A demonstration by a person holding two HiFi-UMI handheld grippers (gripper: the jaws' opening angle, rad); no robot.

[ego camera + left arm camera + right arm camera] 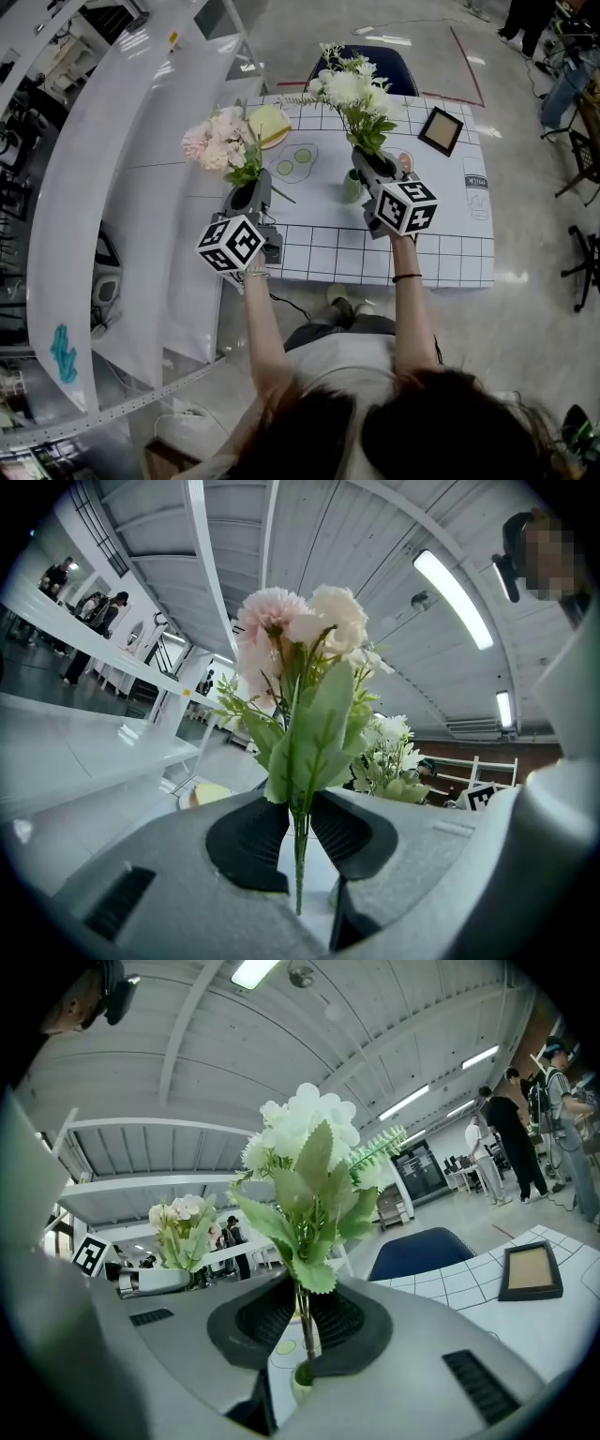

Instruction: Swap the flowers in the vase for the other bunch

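Note:
A white flower bunch point(352, 89) is upright above the table, its stems pinched between the pads of my right gripper point(370, 167), which is shut on them. In the right gripper view the white bunch point(305, 1162) rises from the right gripper point(305, 1321), and its stem end meets the mouth of a small green vase point(302, 1377) right below. That vase point(352, 186) stands on the table. A pink bunch point(217, 139) is held upright off the table's left side by my left gripper point(246, 197). The pink bunch point(300, 649) has its thin stems clamped in the left gripper point(300, 832).
The table point(450, 253) has a white cloth with a black grid. On it lie a dark picture frame point(441, 130), a yellow round plate point(269, 124) and a mat with green circles point(295, 161). A blue chair point(370, 66) stands behind it, a curved white counter point(112, 187) to the left.

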